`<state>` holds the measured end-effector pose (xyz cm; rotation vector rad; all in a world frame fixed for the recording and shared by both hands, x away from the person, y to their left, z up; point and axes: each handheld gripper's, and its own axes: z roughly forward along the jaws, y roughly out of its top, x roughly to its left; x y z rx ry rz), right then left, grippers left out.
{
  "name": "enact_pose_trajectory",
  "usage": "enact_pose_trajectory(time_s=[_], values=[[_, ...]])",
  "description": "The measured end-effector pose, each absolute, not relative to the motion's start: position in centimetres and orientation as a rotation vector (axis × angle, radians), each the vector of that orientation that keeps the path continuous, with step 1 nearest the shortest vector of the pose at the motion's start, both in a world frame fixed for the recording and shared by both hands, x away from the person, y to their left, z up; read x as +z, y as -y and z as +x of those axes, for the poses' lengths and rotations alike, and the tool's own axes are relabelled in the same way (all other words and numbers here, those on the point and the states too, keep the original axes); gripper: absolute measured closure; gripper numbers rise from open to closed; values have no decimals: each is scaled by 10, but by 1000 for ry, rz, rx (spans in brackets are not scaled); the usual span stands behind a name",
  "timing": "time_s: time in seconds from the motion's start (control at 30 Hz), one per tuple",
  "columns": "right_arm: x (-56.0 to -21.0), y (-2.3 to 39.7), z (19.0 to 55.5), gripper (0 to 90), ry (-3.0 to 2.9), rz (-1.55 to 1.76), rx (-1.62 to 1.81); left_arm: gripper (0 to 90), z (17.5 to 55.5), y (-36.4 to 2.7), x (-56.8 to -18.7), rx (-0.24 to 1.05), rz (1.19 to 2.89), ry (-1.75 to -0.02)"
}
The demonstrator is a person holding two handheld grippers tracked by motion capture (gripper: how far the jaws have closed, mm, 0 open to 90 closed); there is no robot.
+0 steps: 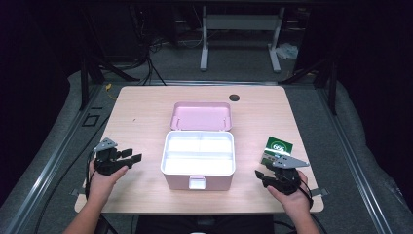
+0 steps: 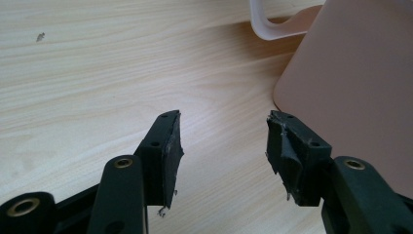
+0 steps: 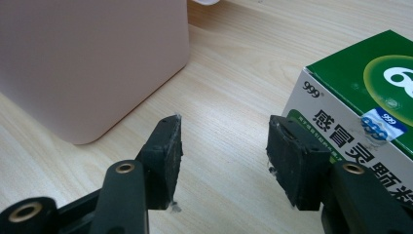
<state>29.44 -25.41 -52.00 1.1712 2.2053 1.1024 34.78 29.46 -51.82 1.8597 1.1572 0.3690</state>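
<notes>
Left gripper (image 1: 127, 157): two black jaws, seen spread wide with nothing between them; bare table (image 1: 141, 105) is seen through the gap in the left gripper view (image 2: 223, 144). It is held in the person's left hand (image 1: 103, 176) just off the left side of the pink storage box (image 1: 197, 160), apart from it. The pads (image 2: 174, 146) are faced with worn, frayed dark tape.

Right gripper (image 1: 265, 174): jaws spread with bare wood between them; nothing is gripped (image 3: 224, 146). Its right-hand pad (image 3: 287, 146) lies just in front of the lower edge of the green-and-white medicine carton (image 3: 360, 107); whether it touches the carton cannot be told. It is held in the right hand (image 1: 292, 197), to the right of the box.

Medicine carton (image 1: 277, 148): rectangular card box, glossy green top with a white oval emblem, white side printed with "999" and dark characters, a small blue sticker on the edge. It lies flat on the table's right part, between the storage box and the right table edge, just beyond the right gripper.

Storage box: matt pink plastic, rounded corners, a front latch (image 1: 197, 183), a white inner tray split into compartments. The lid (image 1: 201, 116) is open and stands back behind the box.

Table: pale wood-grain laminate, smooth, with a dark round cable hole (image 1: 234, 97) near the far edge.
</notes>
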Motion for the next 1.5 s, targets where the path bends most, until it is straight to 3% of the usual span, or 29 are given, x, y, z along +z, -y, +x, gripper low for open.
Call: enact_pose_trajectory(time_s=[0.67,1.5], values=[[-520,253,292,461,-2198,1169,1103,551,353,-288,-514,308,1906,-1105],[-518,255,291,457,-2185,1183,1108,591,367,-261,-457,242,1974,-888]])
